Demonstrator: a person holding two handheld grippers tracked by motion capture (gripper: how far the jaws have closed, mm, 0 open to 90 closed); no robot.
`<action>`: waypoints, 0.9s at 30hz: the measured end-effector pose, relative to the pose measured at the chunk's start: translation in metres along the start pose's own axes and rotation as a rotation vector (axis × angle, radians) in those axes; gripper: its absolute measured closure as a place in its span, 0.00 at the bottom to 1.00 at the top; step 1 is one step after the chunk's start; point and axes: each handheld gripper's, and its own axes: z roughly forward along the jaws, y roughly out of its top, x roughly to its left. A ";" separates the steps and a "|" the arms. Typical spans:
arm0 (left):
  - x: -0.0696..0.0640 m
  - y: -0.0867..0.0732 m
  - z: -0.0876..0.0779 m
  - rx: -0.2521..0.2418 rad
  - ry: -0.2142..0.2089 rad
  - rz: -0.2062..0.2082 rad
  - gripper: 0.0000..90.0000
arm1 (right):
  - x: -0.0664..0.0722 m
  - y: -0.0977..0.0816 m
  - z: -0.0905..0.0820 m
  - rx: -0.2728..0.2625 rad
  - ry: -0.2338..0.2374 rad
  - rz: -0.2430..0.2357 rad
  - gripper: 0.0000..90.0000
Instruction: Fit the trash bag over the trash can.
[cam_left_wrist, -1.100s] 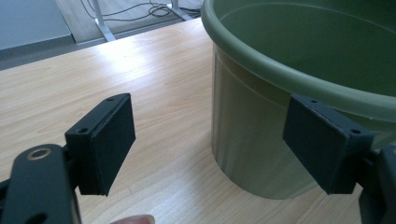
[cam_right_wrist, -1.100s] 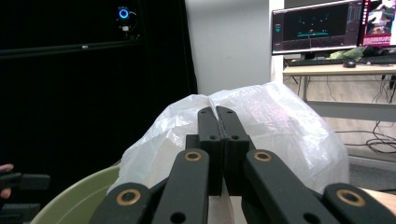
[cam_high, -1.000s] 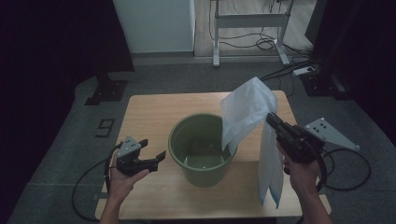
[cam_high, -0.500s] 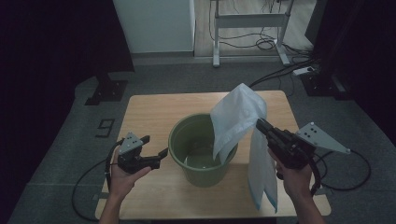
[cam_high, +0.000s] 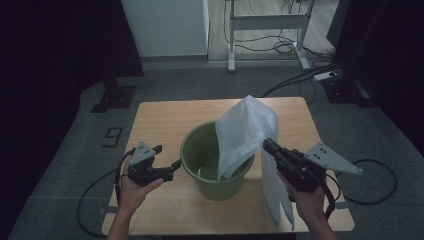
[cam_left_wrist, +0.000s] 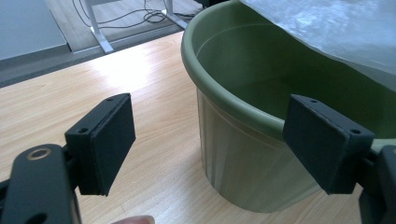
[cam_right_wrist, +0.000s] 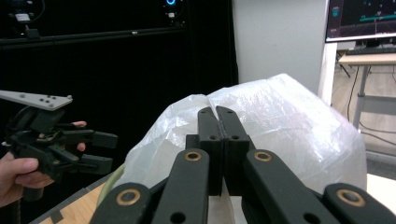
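Two grippers share this job: our right gripper is clamped on the white plastic bag, which drapes ahead of it over the green bucket; our left gripper, spread wide and empty, should steady the rim just ahead.

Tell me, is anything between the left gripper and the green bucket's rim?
Nothing visible. The left gripper hangs open beside the green bucket, its rim straight ahead between the wide jaws. The white plastic bag, pinched in the right gripper, drapes over the bucket's far side, away from that path.
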 end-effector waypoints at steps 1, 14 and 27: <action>0.000 0.000 0.000 -0.001 0.000 -0.001 0.19 | 0.002 0.000 -0.004 -0.006 0.001 -0.008 0.99; -0.002 -0.001 0.002 0.005 -0.003 0.003 0.19 | 0.002 -0.015 0.012 0.043 0.026 0.028 0.99; -0.016 0.003 -0.001 -0.018 -0.044 0.028 0.19 | 0.019 -0.039 0.054 0.155 0.072 0.031 0.99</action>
